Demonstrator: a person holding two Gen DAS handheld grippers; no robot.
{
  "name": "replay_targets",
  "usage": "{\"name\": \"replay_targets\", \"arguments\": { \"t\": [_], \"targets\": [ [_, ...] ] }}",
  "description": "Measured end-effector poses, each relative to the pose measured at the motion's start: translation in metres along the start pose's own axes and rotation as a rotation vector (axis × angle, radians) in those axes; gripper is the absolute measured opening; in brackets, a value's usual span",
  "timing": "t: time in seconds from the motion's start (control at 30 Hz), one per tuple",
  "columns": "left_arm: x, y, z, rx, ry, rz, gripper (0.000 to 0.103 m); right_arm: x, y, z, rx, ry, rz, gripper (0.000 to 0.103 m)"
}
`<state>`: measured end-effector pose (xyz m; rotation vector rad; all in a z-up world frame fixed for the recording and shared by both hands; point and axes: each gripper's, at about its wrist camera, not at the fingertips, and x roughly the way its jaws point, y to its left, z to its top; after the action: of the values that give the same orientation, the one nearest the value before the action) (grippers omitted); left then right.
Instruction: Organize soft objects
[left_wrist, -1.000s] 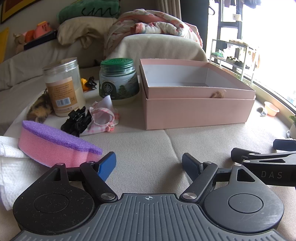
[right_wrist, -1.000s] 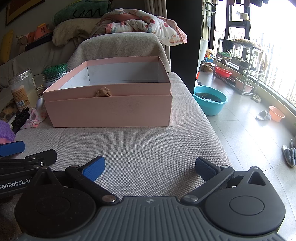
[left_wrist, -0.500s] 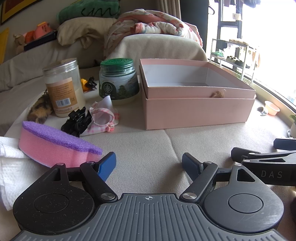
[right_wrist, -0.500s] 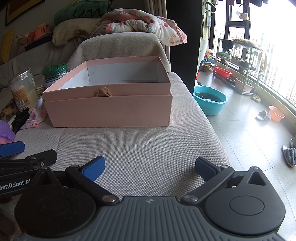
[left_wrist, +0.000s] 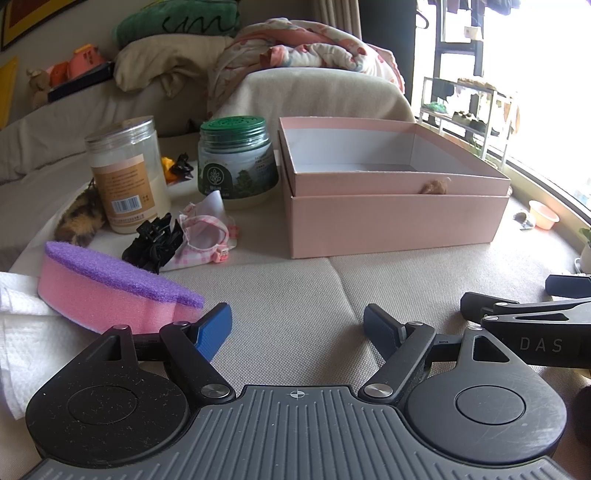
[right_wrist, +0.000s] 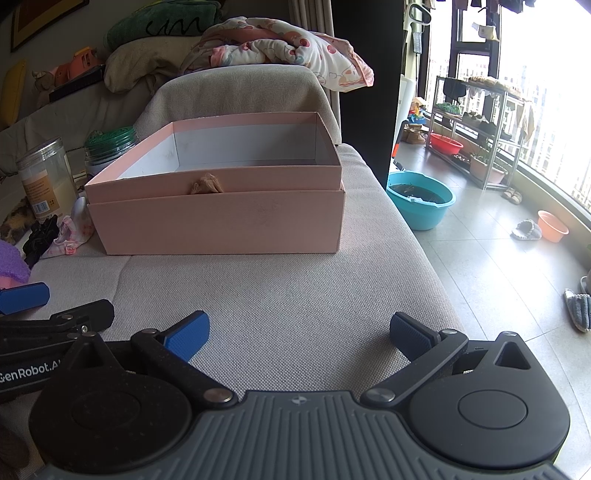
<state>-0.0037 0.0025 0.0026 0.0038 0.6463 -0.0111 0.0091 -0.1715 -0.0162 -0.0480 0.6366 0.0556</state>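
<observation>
An open pink box (left_wrist: 391, 221) stands on the beige sofa seat; it also shows in the right wrist view (right_wrist: 221, 225). A small tan soft thing (left_wrist: 436, 186) pokes over its front rim (right_wrist: 206, 184). A pink and purple sponge (left_wrist: 110, 288), a black scrunchie (left_wrist: 153, 245), a pink checked cloth piece (left_wrist: 205, 236) and a furry brown item (left_wrist: 79, 221) lie to the left. My left gripper (left_wrist: 297, 326) is open and empty, just right of the sponge. My right gripper (right_wrist: 299, 332) is open and empty, low over the seat in front of the box.
A clear jar with a tan label (left_wrist: 127, 173) and a green-lidded jar (left_wrist: 236, 162) stand left of the box. White paper towel (left_wrist: 22, 325) lies at the far left. Pillows and blankets are piled on the sofa back. The seat's edge drops to a tiled floor with a blue basin (right_wrist: 421, 199).
</observation>
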Motion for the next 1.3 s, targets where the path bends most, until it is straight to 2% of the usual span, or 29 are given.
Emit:
{"name": "replay_targets", "arguments": {
  "t": [0.63, 0.77, 0.87, 0.97, 1.07, 1.17, 1.3],
  "targets": [
    [-0.004, 0.002, 0.001, -0.001, 0.000, -0.002, 0.083, 0.000, 0.000, 0.000, 0.000, 0.000, 0.000, 0.103],
    [-0.007, 0.003, 0.000, -0.008, -0.003, -0.015, 0.083, 0.001, 0.000, 0.000, -0.001, 0.000, 0.001, 0.103],
    [-0.011, 0.010, 0.001, -0.031, 0.000, -0.054, 0.081, 0.000, -0.002, 0.002, -0.021, 0.007, 0.023, 0.103],
    [-0.031, 0.029, 0.004, -0.125, 0.015, -0.202, 0.079, -0.001, -0.006, 0.004, -0.049, 0.031, 0.056, 0.103],
    [-0.068, 0.046, 0.005, -0.110, -0.041, -0.249, 0.079, 0.000, -0.006, 0.008, -0.069, 0.064, 0.075, 0.103],
    [-0.103, 0.078, 0.006, -0.101, -0.129, -0.223, 0.079, -0.001, -0.005, 0.010, -0.061, 0.090, 0.064, 0.103],
    [-0.126, 0.144, 0.010, -0.116, -0.182, -0.115, 0.078, -0.001, -0.002, 0.008, -0.056, 0.097, 0.051, 0.103]
  ]
}}
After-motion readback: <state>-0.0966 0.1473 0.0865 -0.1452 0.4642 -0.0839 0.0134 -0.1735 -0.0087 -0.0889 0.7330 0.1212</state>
